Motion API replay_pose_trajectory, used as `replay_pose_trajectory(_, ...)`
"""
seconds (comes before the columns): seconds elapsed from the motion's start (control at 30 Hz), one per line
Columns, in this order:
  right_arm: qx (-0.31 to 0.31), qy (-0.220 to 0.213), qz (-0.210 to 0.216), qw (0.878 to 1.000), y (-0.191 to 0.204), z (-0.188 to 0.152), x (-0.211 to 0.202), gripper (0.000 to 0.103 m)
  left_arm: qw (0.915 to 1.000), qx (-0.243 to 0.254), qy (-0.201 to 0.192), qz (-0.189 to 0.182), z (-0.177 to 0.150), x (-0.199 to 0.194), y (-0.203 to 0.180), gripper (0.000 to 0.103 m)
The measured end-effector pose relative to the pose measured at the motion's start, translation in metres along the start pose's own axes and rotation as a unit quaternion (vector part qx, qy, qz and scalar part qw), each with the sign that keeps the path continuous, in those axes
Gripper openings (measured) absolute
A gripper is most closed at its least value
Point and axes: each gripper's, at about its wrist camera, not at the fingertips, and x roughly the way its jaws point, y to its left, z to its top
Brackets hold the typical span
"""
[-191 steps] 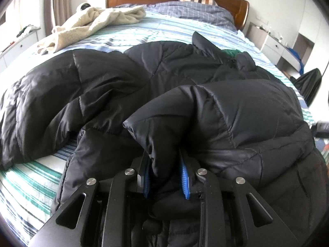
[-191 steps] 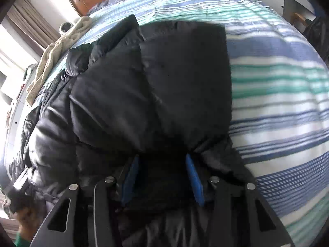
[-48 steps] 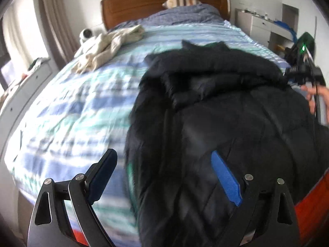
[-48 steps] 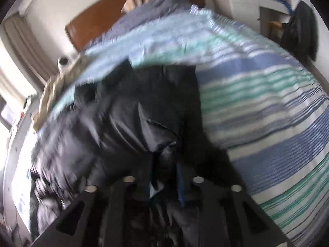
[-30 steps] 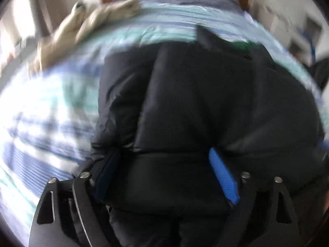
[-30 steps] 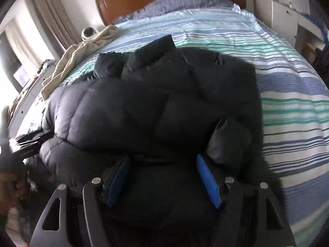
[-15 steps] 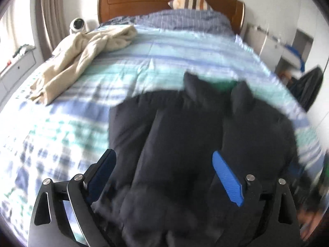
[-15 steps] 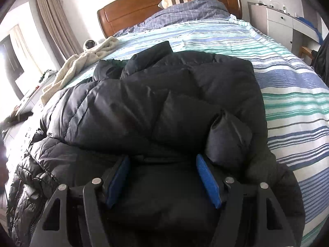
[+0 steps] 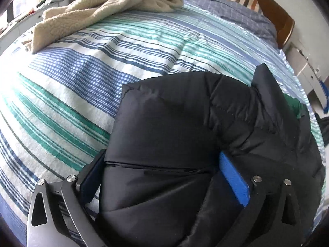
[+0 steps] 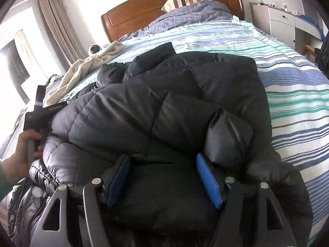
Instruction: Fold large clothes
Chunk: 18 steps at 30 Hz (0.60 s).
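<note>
A black puffer jacket [image 9: 185, 127] lies folded lengthwise on the striped bed, collar toward the headboard; it also fills the right wrist view [image 10: 174, 107]. My left gripper [image 9: 162, 166] is open, its blue pads straddling the jacket's near left edge, with puffy fabric bulging between them. My right gripper [image 10: 163, 177] is open too, pads either side of the jacket's bottom hem, a rolled sleeve cuff [image 10: 226, 135] just beyond its right pad. The left gripper's body and the hand holding it [image 10: 30, 129] show at the left of the right wrist view.
The striped blue, green and white bedsheet [image 9: 82, 82] spreads around the jacket. A cream fleece blanket [image 9: 98, 10] lies at the far left of the bed. A wooden headboard [image 10: 164, 4] with pillows stands behind, white drawers [image 10: 287, 24] at right.
The left gripper has dropped down and closer onto the jacket's left edge, so fabric now sits between its open pads. The right gripper has hardly moved and stays open at the hem.
</note>
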Motion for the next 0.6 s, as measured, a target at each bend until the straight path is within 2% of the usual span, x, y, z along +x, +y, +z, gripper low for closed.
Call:
replay_pose_trajectory(0.13, 0.003, -0.003, 0.001, 1.0, -0.001, -0.001, 0.0, 0.069, 1.0, 0.006, 0.007, 0.002, 0.0, -0.007, -0.003, 0.102)
replay_pose_trajectory(0.2, 0.004, -0.003, 0.001, 1.0, -0.002, -0.001, 0.0, 0.069, 0.9997, 0.015, 0.015, -0.013, 0.004, -0.017, -0.008, 0.099)
replay_pose_trajectory(0.27, 0.004, -0.004, 0.001, 1.0, -0.002, -0.001, -0.001, 0.069, 0.9991, 0.024, 0.003, -0.033, 0.005, -0.036, -0.01, 0.099)
replay_pose_trajectory(0.37, 0.004, -0.004, 0.0, 1.0, -0.001, 0.0, -0.001, 0.069, 0.9946, 0.08, -0.029, -0.059, -0.006, -0.077, -0.014, 0.1)
replay_pose_trajectory(0.43, 0.006, -0.006, 0.0, 1.0, -0.001, 0.0, -0.001, 0.069, 0.9916, 0.108, -0.033, -0.062, -0.017, -0.087, -0.015, 0.101)
replay_pose_trajectory(0.53, 0.006, -0.007, -0.001, 1.0, 0.0, 0.0, 0.0, 0.069, 0.9877, 0.15, 0.004, -0.045, -0.041, -0.062, -0.014, 0.102)
replay_pose_trajectory(0.57, 0.005, -0.007, -0.002, 1.0, 0.001, 0.0, 0.0, 0.069, 0.9881, 0.142, 0.017, -0.057, -0.046, -0.049, -0.007, 0.103)
replay_pose_trajectory(0.6, 0.004, -0.006, -0.003, 1.0, 0.002, 0.0, 0.001, 0.069, 0.99, 0.113, 0.022, -0.081, -0.046, -0.041, 0.003, 0.103)
